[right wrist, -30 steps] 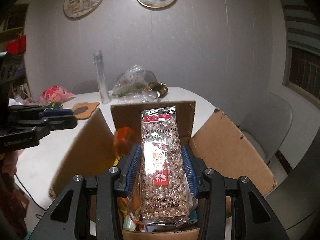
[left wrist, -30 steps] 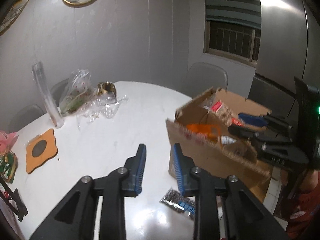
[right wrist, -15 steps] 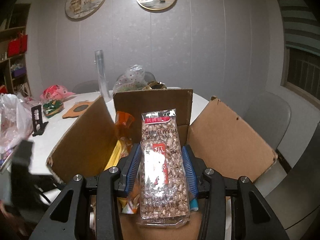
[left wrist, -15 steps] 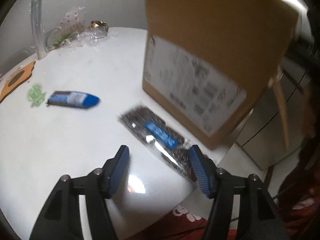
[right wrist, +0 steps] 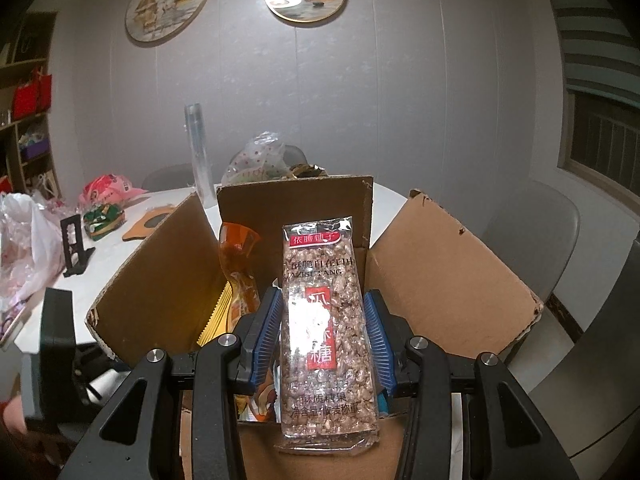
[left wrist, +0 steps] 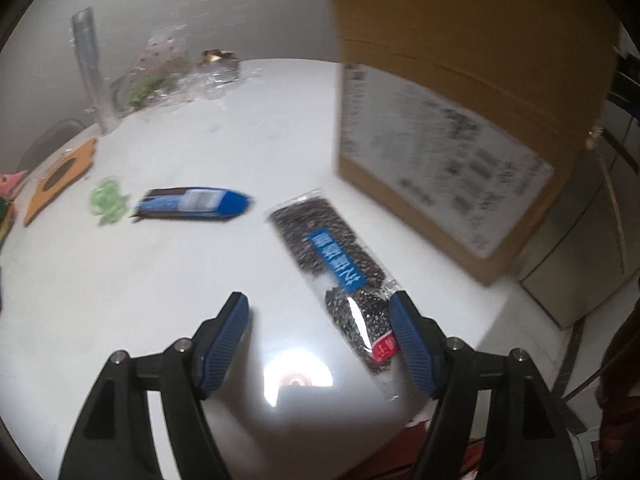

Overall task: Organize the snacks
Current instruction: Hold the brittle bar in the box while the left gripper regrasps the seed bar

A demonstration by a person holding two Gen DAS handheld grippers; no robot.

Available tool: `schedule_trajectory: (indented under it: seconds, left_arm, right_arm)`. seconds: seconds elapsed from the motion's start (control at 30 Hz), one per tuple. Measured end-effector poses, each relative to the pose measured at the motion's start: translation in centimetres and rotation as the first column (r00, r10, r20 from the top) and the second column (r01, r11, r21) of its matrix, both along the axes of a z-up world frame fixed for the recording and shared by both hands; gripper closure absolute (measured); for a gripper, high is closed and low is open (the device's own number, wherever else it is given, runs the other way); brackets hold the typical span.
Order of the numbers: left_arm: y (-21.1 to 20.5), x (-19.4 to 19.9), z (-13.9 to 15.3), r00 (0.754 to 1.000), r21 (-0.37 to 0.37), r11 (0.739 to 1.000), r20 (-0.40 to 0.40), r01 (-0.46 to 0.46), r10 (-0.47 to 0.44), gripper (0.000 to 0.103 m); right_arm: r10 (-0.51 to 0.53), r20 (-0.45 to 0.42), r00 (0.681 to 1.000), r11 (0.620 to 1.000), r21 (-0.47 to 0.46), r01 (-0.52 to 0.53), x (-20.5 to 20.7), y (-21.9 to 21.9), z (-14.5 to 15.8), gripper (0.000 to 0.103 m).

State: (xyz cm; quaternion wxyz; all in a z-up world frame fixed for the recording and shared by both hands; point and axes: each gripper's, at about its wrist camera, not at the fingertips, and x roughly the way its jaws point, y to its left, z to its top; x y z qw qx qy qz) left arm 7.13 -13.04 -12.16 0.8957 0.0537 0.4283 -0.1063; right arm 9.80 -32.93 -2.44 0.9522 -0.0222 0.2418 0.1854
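My right gripper (right wrist: 322, 322) is shut on a clear pack of brown seed brittle (right wrist: 326, 316) with a red label, held upright over the open cardboard box (right wrist: 444, 276). Orange and yellow snack packs (right wrist: 236, 268) stand inside the box. My left gripper (left wrist: 320, 316) is open just above the white table (left wrist: 160, 272). A dark seed bar pack with a blue label (left wrist: 340, 268) lies on the table, its near end between my left fingers. A blue snack packet (left wrist: 192, 204) lies further left. The box's outer side (left wrist: 440, 152) rises at the right.
A clear tall tube (left wrist: 90, 68), crumpled plastic bags (left wrist: 160, 72), an orange coaster (left wrist: 60, 176) and a green wrapper (left wrist: 106, 198) sit at the table's far side. The table edge runs close on the right. Pink bags (right wrist: 24, 252) and a black stand (right wrist: 74, 246) lie left of the box.
My left gripper has opened wide, dropped from high above the table to just over it, and closed in on the dark seed bar. The right gripper still holds the brittle over the box.
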Motion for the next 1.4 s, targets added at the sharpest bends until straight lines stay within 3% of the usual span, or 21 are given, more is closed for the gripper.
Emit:
schedule_trajectory:
  seconds: [0.17,0.37,0.57,0.63,0.73,0.9,1.17,1.4]
  left_arm:
    - [2.5,0.2,0.2,0.999,0.035,0.998,-0.012,-0.053,0.053,0.033]
    - [1.2,0.5,-0.1,0.998,-0.076,0.997,-0.049,-0.028,0.025,0.033]
    - [-0.9,1.6,-0.9,0.997,-0.015,0.997,-0.029,-0.072,0.072,0.033]
    - [-0.8,1.6,-0.8,0.996,-0.012,0.996,-0.02,-0.087,0.086,0.036]
    - [-0.6,1.5,-0.6,0.995,-0.009,0.995,-0.002,-0.096,0.096,0.057]
    - [-0.1,1.5,-0.6,0.996,-0.016,0.996,0.008,-0.088,0.088,0.067]
    - [2.4,1.1,-0.4,0.996,-0.052,0.995,0.004,-0.087,0.087,0.069]
    - [4.3,0.3,1.5,0.992,-0.061,0.993,0.057,-0.105,0.108,0.069]
  right_arm:
    - [-0.001,0.0,1.0,1.0,-0.001,0.001,0.1,0.0,0.0,0.065]
    - [-0.002,0.003,1.0,1.0,0.003,0.002,0.3,0.2,0.2,0.065]
    - [0.002,0.008,1.0,1.0,0.001,-0.002,0.4,0.4,0.3,0.065]
    - [0.003,0.008,1.0,1.0,0.005,-0.003,0.4,0.3,0.3,0.065]
    - [0.005,0.006,1.0,1.0,0.01,-0.005,0.6,0.2,0.2,0.065]
    - [0.005,0.006,1.0,1.0,0.009,-0.005,0.6,0.2,0.2,0.065]
    - [0.007,0.007,1.0,1.0,0.01,-0.007,0.7,0.2,0.2,0.065]
    - [0.001,0.011,1.0,1.0,0.01,-0.001,1.4,0.3,0.5,0.065]
